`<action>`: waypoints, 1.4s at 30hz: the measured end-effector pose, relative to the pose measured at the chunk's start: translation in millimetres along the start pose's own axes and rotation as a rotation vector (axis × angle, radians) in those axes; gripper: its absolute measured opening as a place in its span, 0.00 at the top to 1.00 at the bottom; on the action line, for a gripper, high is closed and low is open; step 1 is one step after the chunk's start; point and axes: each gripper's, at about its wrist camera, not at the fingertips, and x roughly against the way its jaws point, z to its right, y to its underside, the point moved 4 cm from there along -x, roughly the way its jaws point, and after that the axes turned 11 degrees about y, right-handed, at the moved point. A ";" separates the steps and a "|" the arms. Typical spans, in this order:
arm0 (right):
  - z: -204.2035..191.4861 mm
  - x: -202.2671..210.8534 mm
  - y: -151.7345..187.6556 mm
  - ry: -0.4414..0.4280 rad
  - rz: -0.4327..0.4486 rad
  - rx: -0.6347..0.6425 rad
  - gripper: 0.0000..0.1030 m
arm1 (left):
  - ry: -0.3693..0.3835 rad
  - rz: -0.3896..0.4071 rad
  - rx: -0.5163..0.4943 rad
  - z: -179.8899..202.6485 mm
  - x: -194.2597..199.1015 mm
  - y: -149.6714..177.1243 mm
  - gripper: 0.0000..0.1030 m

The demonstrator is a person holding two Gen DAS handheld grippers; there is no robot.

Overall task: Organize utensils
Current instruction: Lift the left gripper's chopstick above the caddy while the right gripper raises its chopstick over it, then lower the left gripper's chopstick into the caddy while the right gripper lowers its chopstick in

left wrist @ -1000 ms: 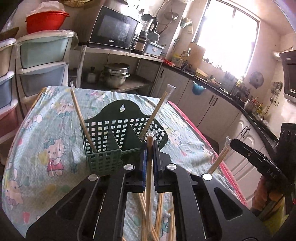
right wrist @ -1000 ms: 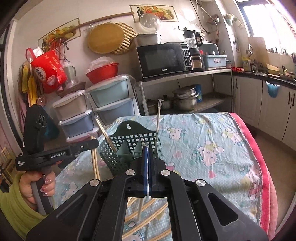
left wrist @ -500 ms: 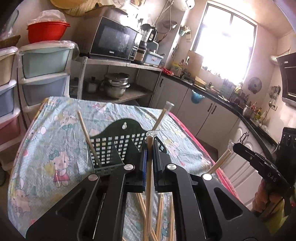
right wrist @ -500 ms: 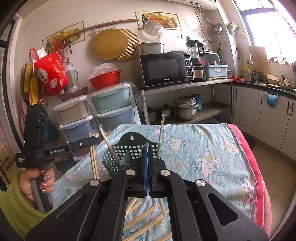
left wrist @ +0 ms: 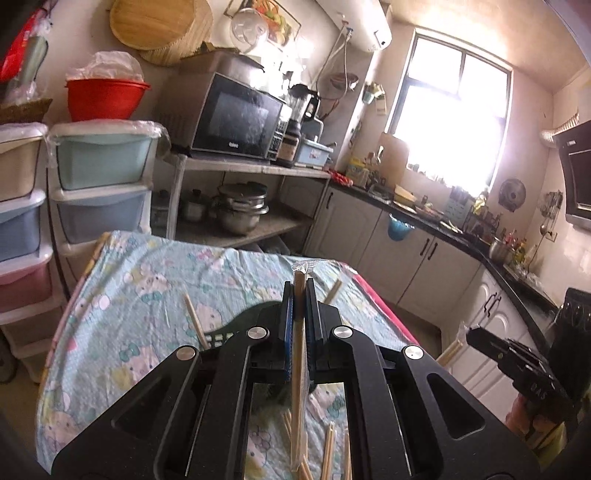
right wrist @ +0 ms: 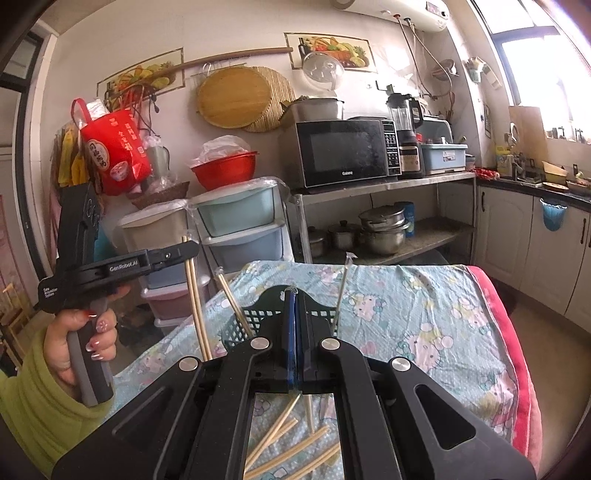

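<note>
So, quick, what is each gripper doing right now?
Left gripper: closed, holding wrapped chopsticks.
Right gripper: closed, holding another chopstick pair.

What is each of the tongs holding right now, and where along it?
Left tongs pinch a wrapped chopstick pair near its top end, the rest hanging below. Right tongs grip a second chopstick pair likewise.

I observe a domestic kitchen. A window (left wrist: 448, 110) at the far right admits strong daylight. White cabinets (left wrist: 373, 229) under a dark counter (left wrist: 424, 216) run along the right wall. A metal shelf unit (right wrist: 384, 218) at the far wall carries a microwave (right wrist: 347, 151) above and pots (right wrist: 380, 230) below. Pastel plastic drawers (right wrist: 242, 225) stand to its left. I note a water heater (left wrist: 364, 27) mounted high on the wall.
</note>
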 end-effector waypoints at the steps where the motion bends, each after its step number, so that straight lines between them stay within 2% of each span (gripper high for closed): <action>1: -0.9 -0.2 -1.3 -0.003 0.002 0.001 0.99 | -0.002 0.006 0.001 -0.9 1.0 -2.3 0.97; 14: -23.5 -2.1 -24.3 -0.044 0.049 0.022 0.99 | -0.040 0.093 0.023 -15.8 14.2 -34.9 0.97; 26: -42.3 -1.1 -59.1 -0.076 0.131 0.031 0.99 | -0.072 0.154 0.012 -15.2 12.1 -60.5 0.97; 42: -56.5 -3.0 -103.3 -0.113 0.218 0.023 0.99 | -0.116 0.211 -0.030 -11.8 2.1 -73.6 0.97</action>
